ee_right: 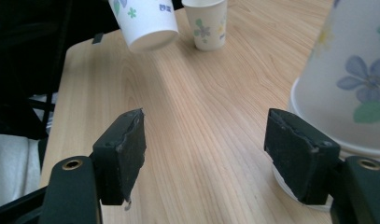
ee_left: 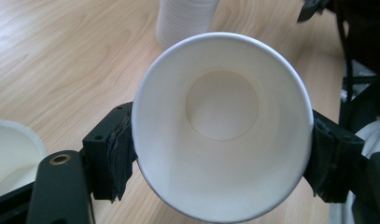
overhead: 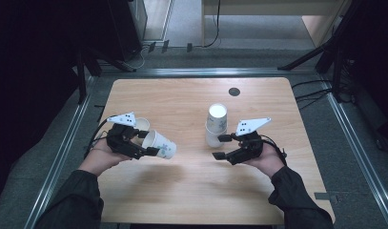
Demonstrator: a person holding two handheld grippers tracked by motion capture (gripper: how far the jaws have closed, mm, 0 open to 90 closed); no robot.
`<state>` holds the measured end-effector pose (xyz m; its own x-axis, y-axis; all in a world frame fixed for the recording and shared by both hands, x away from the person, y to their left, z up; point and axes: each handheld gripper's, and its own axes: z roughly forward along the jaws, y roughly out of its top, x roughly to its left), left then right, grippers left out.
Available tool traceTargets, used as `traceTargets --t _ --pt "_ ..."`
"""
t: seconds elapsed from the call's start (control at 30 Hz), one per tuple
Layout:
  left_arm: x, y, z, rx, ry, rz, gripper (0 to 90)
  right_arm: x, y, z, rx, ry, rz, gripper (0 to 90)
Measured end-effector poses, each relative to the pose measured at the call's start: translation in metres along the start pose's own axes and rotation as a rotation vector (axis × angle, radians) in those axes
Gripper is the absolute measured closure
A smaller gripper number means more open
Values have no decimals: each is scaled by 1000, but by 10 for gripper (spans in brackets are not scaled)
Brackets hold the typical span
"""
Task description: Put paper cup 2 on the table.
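Observation:
A white paper cup with a flower print [overhead: 160,144] hangs tilted on its side above the table, with my left gripper [overhead: 151,142] shut on its wall. In the left gripper view the cup's mouth [ee_left: 222,126] faces the camera, and both pads [ee_left: 120,154] press its sides. A stack of the same cups [overhead: 216,125] stands at the table's middle. Just in front of it and to the right, my right gripper [overhead: 219,147] stands open. In the right gripper view the stack [ee_right: 346,79] sits beside the right jaw, outside the gap between the jaws.
A single cup [overhead: 141,125] stands upright on the wooden table [overhead: 182,95] behind the left hand, also in the left gripper view [ee_left: 10,154] and the right gripper view [ee_right: 206,23]. A black round disc [overhead: 234,91] lies near the far edge.

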<state>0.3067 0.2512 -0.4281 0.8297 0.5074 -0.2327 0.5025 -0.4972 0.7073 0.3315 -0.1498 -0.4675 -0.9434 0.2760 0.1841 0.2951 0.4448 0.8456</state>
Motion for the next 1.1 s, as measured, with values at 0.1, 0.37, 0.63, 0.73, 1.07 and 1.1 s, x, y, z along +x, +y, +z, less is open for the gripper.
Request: traceTargets --t 0.1,0.37,0.63,0.73,1.07,1.1 --pt "3 -3 -7 25 20 -8 223 -1 -2 0 6 -16 6 298" --pt "11 -9 -18 113 79 -2 223 -3 -3 4 29 -31 10 300" --pt "16 -12 -28 232 154 23 224 -4 -3 5 30 -40 17 303" --pt "19 -13 -28 285 188 30 224 -4 -3 5 32 -41 18 304" --pt "25 -23 -16 407 243 66 223 -5 -3 4 31 -50 21 306" --pt "26 -23 -15 417 243 69 223 -5 -3 3 30 -51 19 306"
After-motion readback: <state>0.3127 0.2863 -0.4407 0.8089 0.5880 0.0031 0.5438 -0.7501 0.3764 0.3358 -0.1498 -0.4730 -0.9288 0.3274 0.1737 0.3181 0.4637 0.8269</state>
